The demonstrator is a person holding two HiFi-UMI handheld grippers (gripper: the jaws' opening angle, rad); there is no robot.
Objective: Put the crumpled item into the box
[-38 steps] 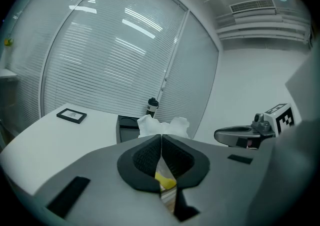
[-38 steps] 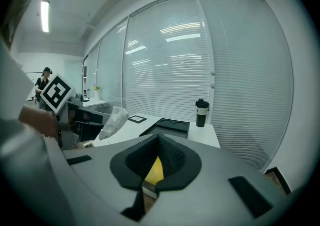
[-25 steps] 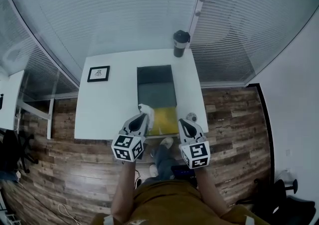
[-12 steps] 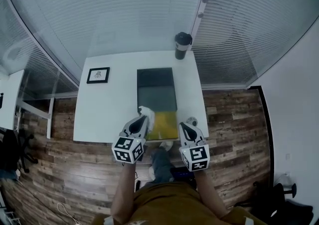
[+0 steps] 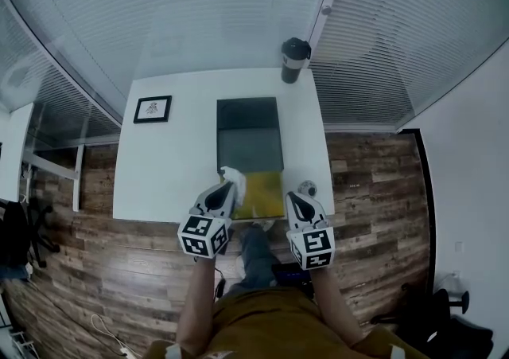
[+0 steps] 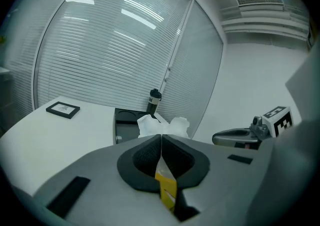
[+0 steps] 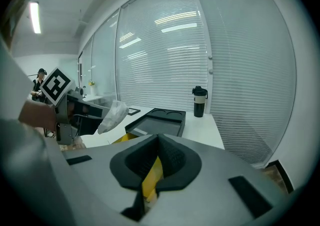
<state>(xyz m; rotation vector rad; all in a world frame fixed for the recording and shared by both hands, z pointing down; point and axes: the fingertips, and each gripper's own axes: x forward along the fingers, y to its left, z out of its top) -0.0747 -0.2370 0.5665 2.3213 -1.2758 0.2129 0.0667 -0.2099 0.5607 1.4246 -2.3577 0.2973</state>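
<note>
A white crumpled item [image 5: 232,177] is pinched in my left gripper [image 5: 227,190], which is shut on it at the near left corner of the box. The box [image 5: 249,136] is a long black tray on the white table, and its near end is yellow [image 5: 266,194]. In the left gripper view the crumpled item [image 6: 162,126] sticks out past the closed jaws. My right gripper [image 5: 297,200] is at the yellow end's right side, shut with nothing in it. From the right gripper view, the item [image 7: 114,115] hangs above the box [image 7: 160,120].
A black tumbler [image 5: 293,60] stands at the table's far edge, just right of the box. A framed picture [image 5: 152,108] lies far left on the white table [image 5: 171,166]. A small round object [image 5: 307,187] sits by my right gripper. Window blinds lie beyond the table.
The head view has shifted a little, so the table sits slightly higher in it. Both grippers have stayed put, the left still shut on the crumpled item.
</note>
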